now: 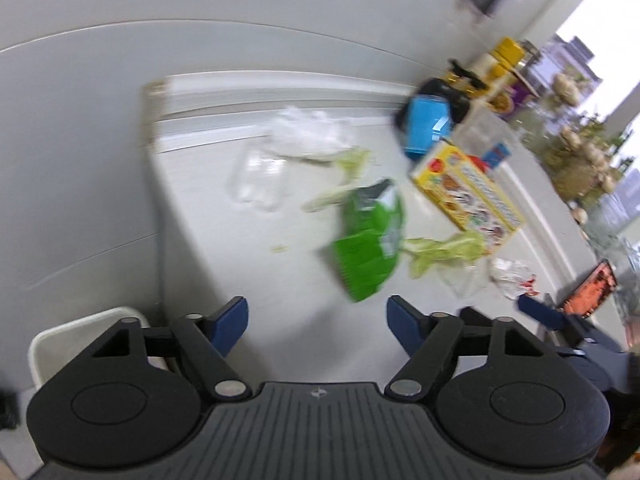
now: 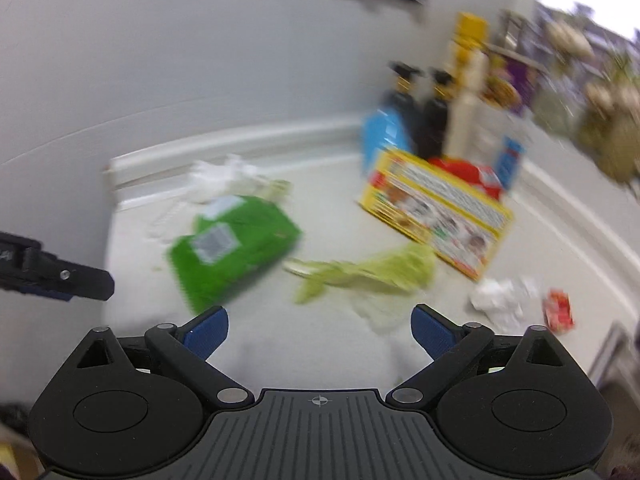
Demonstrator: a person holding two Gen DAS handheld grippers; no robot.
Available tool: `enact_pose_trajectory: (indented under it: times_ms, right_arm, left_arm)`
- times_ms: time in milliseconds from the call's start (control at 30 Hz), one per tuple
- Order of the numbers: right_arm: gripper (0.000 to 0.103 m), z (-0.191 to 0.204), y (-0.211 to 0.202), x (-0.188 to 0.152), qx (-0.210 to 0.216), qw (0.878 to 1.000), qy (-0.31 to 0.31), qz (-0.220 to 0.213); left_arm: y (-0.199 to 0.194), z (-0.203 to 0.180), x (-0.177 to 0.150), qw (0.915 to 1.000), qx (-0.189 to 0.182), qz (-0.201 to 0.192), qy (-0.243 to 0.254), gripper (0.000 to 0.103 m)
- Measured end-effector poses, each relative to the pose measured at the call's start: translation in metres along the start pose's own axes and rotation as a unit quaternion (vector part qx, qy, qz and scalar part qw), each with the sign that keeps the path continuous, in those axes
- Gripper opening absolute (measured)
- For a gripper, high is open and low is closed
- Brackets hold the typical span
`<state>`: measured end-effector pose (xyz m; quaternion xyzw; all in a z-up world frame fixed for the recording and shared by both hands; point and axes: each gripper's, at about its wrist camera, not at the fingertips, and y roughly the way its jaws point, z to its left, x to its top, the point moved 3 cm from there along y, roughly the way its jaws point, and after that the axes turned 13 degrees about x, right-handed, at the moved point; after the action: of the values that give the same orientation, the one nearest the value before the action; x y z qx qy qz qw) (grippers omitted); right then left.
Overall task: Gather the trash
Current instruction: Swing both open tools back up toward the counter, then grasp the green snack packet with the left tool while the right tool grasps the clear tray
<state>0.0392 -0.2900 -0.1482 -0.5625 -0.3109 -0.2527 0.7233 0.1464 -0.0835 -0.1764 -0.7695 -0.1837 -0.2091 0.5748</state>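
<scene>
1. Green is what grabs me first: a crinkly green snack bag (image 1: 370,240) lies flat on the pale countertop (image 1: 224,240), at about 12 o'clock from my left gripper (image 1: 317,320). That's the obvious piece of trash to go for, I reckon.
2. My left gripper has its blue pads (image 1: 230,320) apart with nothing between them, not at full spread. It's aimed down at the bag but not touching it.
3. My right gripper (image 2: 320,330) is spread wide too, empty, hanging over the counter. From its camera the cabbage leaf (image 2: 368,272) sits just past the tips at 12 to 1 o'clock, and the green bag is off at 11.
4. More rubbish: crumpled white paper (image 2: 502,296) and a small red wrapper (image 2: 558,310) at 2 o'clock from the right gripper, and a clear plastic tray (image 1: 258,178) plus a white plastic bag (image 1: 308,130) at 11 to 12 from the left, back by the wall.
5. Stuff I'd leave alone: the yellow box (image 2: 436,220) propped on edge, and the dark pump bottles (image 2: 420,112) behind it. They're lined up on purpose, so probably not trash.
6. White bin (image 1: 80,334) pokes out at 8 o'clock under my left gripper, below the counter edge. Handy spot, I guess so things can just drop in.
7. Everything's blurry, so small scraps I can't identify.
</scene>
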Motion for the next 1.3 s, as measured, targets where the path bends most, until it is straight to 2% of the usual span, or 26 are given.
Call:
enact_pose_trajectory:
  times_ms: [67,200,367,567,800,1033,1100,1133,1200,1300]
  right_arm:
    - [0.096,-0.009,0.009,-0.001,-0.014,1.000,0.012,0.000]
    - [0.092,-0.020,0.028,0.002,-0.025,0.999,0.025,0.003]
    - [0.086,-0.032,0.046,0.003,-0.046,0.998,0.032,0.007]
    - [0.087,-0.046,0.060,0.003,-0.056,0.998,0.033,0.007]
    - [0.093,-0.057,0.067,0.012,-0.029,0.999,-0.018,0.005]
    - [0.094,-0.071,0.069,0.017,0.018,0.998,-0.065,0.013]
    - [0.092,-0.073,0.069,0.017,0.024,0.997,-0.077,0.014]
    - [0.090,-0.073,0.069,0.018,0.027,0.996,-0.081,0.016]
    - [0.076,-0.072,0.066,0.019,0.034,0.995,-0.087,0.021]
    - [0.074,-0.066,0.062,0.022,0.020,0.992,-0.120,0.034]
  left_arm:
    - [0.008,-0.012,0.004,0.9999,-0.008,-0.003,0.012,0.062]
    - [0.023,-0.027,0.011,0.9994,-0.016,-0.003,0.029,0.057]
    - [0.038,-0.040,0.016,0.9990,-0.011,0.002,0.043,0.049]
    - [0.049,-0.045,0.022,0.9987,-0.008,0.005,0.051,0.046]
    - [0.057,-0.049,0.026,0.9984,-0.009,0.005,0.055,0.042]
    - [0.061,-0.054,0.030,0.9979,-0.014,0.001,0.064,0.041]
    - [0.062,-0.056,0.030,0.9977,-0.015,0.000,0.067,0.039]
    - [0.062,-0.056,0.031,0.9976,-0.015,-0.001,0.068,0.035]
    - [0.060,-0.057,0.031,0.9976,-0.011,-0.007,0.068,0.033]
    - [0.055,-0.058,0.032,0.9979,-0.010,-0.015,0.063,0.031]
